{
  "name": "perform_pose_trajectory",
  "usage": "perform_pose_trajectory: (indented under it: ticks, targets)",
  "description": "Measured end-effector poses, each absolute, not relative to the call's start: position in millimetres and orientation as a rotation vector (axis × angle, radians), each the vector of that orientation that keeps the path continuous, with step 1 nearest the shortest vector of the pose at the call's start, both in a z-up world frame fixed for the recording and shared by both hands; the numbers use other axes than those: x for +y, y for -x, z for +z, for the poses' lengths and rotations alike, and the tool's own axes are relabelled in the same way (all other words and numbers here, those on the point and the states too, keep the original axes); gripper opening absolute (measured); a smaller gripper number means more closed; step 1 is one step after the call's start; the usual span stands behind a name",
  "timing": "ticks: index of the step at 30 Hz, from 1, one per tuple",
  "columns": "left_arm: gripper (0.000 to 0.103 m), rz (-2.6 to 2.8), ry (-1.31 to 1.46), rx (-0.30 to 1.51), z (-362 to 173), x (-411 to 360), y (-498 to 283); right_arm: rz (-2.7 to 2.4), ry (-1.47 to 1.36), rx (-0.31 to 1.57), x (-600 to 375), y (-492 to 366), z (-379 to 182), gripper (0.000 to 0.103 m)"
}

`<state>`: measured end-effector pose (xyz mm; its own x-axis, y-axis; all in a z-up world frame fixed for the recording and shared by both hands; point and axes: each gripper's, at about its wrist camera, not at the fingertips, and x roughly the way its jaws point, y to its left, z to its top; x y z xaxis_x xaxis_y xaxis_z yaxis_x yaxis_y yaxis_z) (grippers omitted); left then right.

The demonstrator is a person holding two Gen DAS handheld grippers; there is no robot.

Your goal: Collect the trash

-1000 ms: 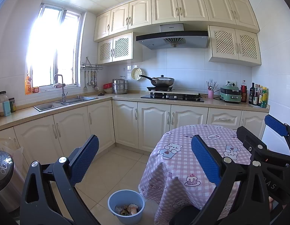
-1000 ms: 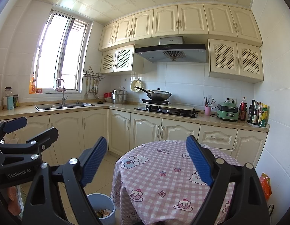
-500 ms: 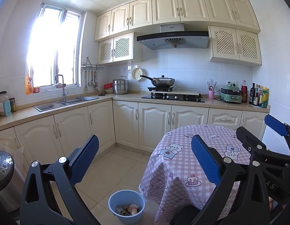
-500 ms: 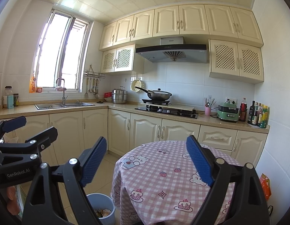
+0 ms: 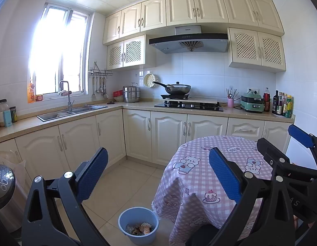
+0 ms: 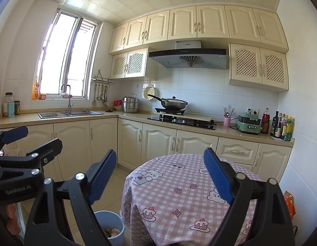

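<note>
A blue bin (image 5: 138,227) stands on the floor left of the round table and holds crumpled trash (image 5: 140,228). It also shows in the right wrist view (image 6: 111,226), partly behind my finger. My left gripper (image 5: 158,173) is open and empty, held high above the floor and bin. My right gripper (image 6: 160,176) is open and empty, above the near edge of the table. Each gripper shows at the edge of the other's view. The round table (image 6: 179,186) has a pink checked cloth with nothing on it.
Cream cabinets and a counter (image 5: 137,104) run along the left and back walls, with a sink (image 5: 70,111), a stove with a wok (image 5: 177,89) and bottles (image 5: 281,104). A grey appliance (image 5: 3,192) stands at the left. An orange bag (image 6: 289,203) lies by the right wall.
Both views have barely shifted. Both grippers stay open and empty.
</note>
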<state>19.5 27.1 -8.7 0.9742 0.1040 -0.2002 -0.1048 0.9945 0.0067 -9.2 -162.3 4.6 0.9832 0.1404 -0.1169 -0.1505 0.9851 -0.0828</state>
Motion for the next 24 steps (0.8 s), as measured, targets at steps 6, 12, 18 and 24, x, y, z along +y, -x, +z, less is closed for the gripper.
perform_pose_trajectory:
  ticks: [6,12,18,24]
  targets:
    - [0.095,0.104,0.004,0.206,-9.2,28.0,-20.6,0.148,0.093,0.114,-163.7,8.5,4.2,0.085]
    - [0.095,0.103,0.006,0.207,-9.7,27.5,-20.1,0.149,0.094,0.115,-164.9,7.6,3.6,0.085]
    - [0.095,0.105,0.007,0.211,-10.9,27.4,-19.5,0.151,0.095,0.119,-165.0,6.5,3.1,0.085]
    - [0.095,0.106,0.008,0.215,-12.2,27.6,-21.5,0.151,0.096,0.12,-164.4,6.1,2.5,0.085]
